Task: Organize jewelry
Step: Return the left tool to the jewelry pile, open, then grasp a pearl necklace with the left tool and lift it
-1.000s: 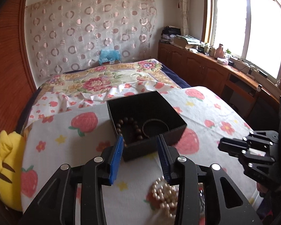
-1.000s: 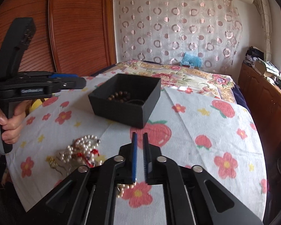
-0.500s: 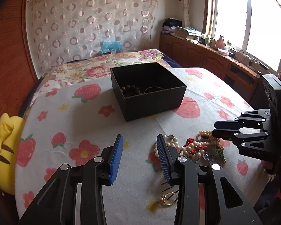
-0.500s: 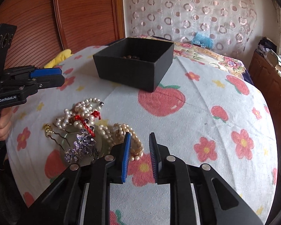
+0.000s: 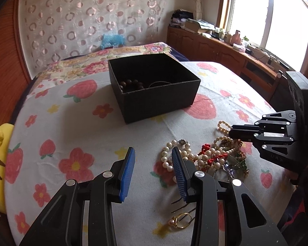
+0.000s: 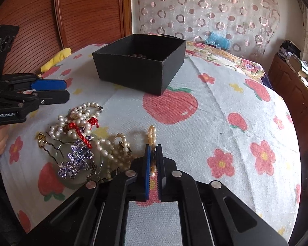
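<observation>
Right gripper [image 6: 153,153]: fingers are clamped on a peach bead strand [image 6: 152,132] at the pile's right edge; beads are seen pinched between the blue pads, the free loop lies on the cloth ahead. Left gripper [image 5: 153,160]: fingers are held apart, nothing between them, parked over the desk [image 5: 82,135] just left of the pile.

Jewelry pile [image 6: 86,135] is spread on the desk near the front edge, well short of the box [image 5: 154,86]. Box is open-topped, a dark bead bracelet [image 5: 131,84] and a thin ring-shaped piece are already inside.

Handling, as judged:
- Strands are light, limp and slippery; sag and swing are expected on lift.
- The pile is tangled: pearls, red cord [image 6: 82,128], purple crystal piece [image 6: 78,157], hairpin. Neighbours are likely dragged along.
- A strand is best taken mid-length, at a part lying clear of the heap.
- The crystal piece looks fragile; a light grip on its body is advised.

View differences:
- Box contents are shown clearly only in the left view; barely in the right.
- Pinch on the beads is confirmed only in the right view.
- A gold ring [image 5: 181,221] near the front edge is seen only from the left.
</observation>
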Demonstrator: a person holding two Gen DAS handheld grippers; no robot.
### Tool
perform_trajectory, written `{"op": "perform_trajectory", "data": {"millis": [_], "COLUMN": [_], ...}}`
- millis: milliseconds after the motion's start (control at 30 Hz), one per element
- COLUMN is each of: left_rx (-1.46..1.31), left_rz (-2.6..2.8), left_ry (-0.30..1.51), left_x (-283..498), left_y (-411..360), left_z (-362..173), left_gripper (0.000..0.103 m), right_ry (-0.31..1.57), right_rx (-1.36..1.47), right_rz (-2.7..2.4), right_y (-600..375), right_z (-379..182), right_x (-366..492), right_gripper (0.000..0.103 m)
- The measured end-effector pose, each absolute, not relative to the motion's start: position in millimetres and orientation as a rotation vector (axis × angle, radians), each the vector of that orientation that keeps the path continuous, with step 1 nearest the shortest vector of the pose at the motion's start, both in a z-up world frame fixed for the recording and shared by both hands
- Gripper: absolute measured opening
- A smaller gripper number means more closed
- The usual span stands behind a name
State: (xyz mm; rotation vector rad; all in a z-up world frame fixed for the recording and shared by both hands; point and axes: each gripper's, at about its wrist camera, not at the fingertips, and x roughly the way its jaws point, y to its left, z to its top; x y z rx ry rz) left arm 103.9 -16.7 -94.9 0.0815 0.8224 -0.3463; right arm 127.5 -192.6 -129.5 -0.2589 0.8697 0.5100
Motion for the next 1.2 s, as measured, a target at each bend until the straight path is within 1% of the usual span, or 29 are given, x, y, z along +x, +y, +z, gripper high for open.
{"op": "perform_trajectory", "data": {"millis": [67, 133, 167, 200, 533, 967, 1033, 1067, 1100, 1200], "left_rx": [0.081, 0.085, 0.092, 0.104, 0.241, 0.277, 0.270, 0.269, 0.266, 0.228], "left_rz": [-0.362, -0.378, -0.385, -0.387, -0.417, -0.436, -0.451, -0.463, -0.466, -0.448], "left_ry": [0.846, 0.863, 0.874, 0.882, 0.910, 0.947, 0.942, 0.937, 0.935, 0.945], "left_x": [112, 117, 120, 123, 133, 133, 134, 132, 133, 134], "left_y": [-20, -23, -25, -27, -49, -49, -48, -48, -49, -46], "left_z": [-99, -102, -103, -104, -107, -106, -105, -105, -105, -103], "left_gripper": [0.035, 0.030, 0.025, 0.025, 0.024, 0.024, 0.019, 0.014, 0.007, 0.007], "right_ry": [0.869, 0.867, 0.866, 0.865, 0.866, 0.866, 0.866, 0.866, 0.865, 0.865], "right_rx": [-0.261, -0.267, -0.269, -0.270, -0.268, -0.268, -0.268, -0.268, -0.268, -0.268], "right_rz": [0.509, 0.506, 0.505, 0.504, 0.505, 0.505, 0.505, 0.505, 0.505, 0.505], "right_y": [-193, -193, -192, -192, -192, -192, -193, -193, -192, -193], "right_z": [-129, -129, -129, -128, -128, -128, -128, -128, -128, -128], "right_x": [128, 128, 128, 128, 127, 127, 127, 127, 127, 127], "right_gripper": [0.006, 0.006, 0.006, 0.006, 0.006, 0.006, 0.006, 0.006, 0.006, 0.006]}}
